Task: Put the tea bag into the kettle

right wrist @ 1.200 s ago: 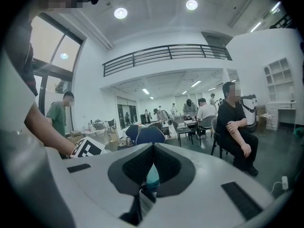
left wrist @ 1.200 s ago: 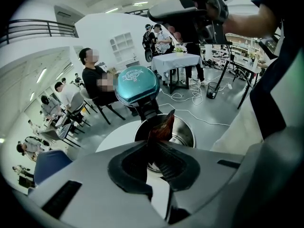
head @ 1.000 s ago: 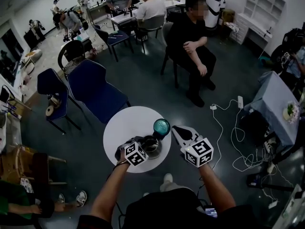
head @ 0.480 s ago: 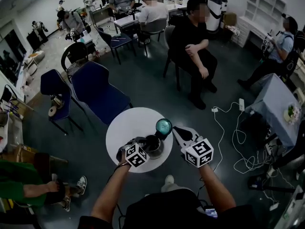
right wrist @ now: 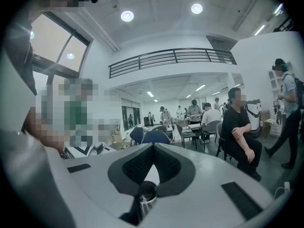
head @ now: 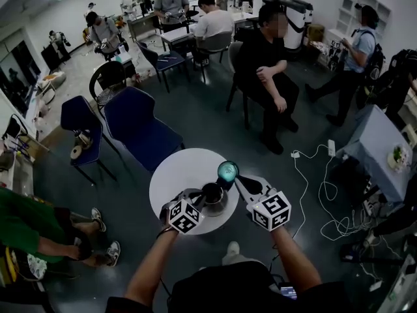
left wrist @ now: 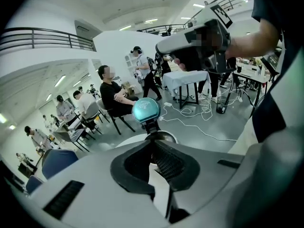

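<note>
White paper tea bag [left wrist: 159, 186]: my left tongs [left wrist: 152, 146] are pinching it just beside the open steel kettle [head: 220, 205], not yet inside. My right tongs [right wrist: 153, 149] are clamping the round teal lid [head: 227, 171] clear. The drop is remaining.

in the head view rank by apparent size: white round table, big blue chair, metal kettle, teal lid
1. round white table and large blue chair: look about alike, unranked
2. silver metal kettle
3. round teal lid, smallest
</note>
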Demonstrator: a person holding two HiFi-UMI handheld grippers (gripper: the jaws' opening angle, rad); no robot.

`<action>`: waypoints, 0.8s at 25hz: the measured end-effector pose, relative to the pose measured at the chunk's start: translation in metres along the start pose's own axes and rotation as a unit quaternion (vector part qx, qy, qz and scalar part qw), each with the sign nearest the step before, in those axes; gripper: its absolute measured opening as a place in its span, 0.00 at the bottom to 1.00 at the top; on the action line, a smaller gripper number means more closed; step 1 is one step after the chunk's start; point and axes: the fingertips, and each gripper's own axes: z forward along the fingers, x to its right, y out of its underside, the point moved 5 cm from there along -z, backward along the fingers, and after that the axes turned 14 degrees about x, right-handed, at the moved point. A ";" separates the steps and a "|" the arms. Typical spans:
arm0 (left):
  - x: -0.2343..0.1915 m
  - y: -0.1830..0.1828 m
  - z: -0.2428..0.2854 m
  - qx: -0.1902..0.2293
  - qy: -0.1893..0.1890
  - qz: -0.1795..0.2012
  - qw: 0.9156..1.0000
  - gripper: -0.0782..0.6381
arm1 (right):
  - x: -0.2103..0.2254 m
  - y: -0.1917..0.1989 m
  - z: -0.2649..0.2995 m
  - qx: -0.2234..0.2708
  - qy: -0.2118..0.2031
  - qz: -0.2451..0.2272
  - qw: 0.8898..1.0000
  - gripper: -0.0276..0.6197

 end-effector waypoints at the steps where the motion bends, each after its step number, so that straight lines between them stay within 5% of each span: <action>1: 0.001 -0.003 -0.006 0.007 -0.005 -0.003 1.000 0.15 | -0.005 -0.001 0.000 0.001 -0.001 -0.001 1.000 0.07; 20: 0.007 -0.036 -0.143 0.165 -0.087 -0.070 0.980 0.13 | -0.105 -0.024 -0.009 0.022 -0.005 -0.032 0.999 0.07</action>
